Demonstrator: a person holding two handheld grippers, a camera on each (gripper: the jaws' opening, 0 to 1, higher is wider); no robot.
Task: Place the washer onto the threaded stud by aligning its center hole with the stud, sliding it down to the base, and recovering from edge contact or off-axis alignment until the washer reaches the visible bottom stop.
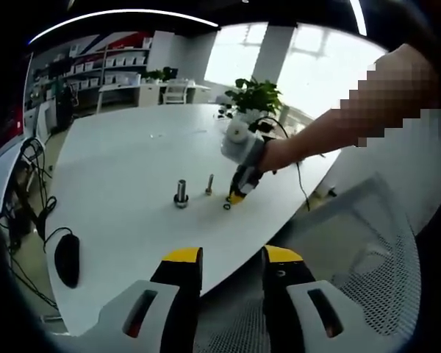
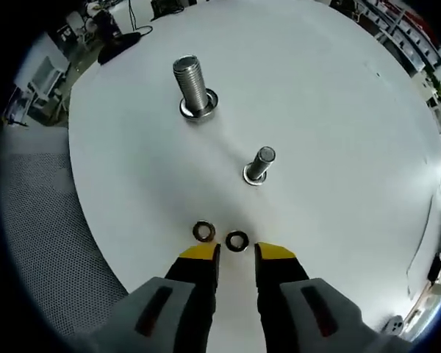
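Right gripper (image 2: 236, 252) low over white table (image 2: 338, 110), jaws parted, grasping nothing. Two washers flat on table just beyond tips: brass-toned washer (image 2: 203, 232) left, darker washer (image 2: 237, 240) at gap between jaws. Small threaded stud (image 2: 259, 165) upright farther out; large threaded stud (image 2: 194, 90) beyond, washer already at base. Left gripper (image 1: 231, 256) released, held back at table edge, above mesh chair (image 1: 367, 272).

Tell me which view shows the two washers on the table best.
The right gripper view: both washers, one brass-toned and one dark, lie flat just ahead of the right gripper, holes visible. The left gripper view shows only one small dark ring at that gripper's tip, far off.
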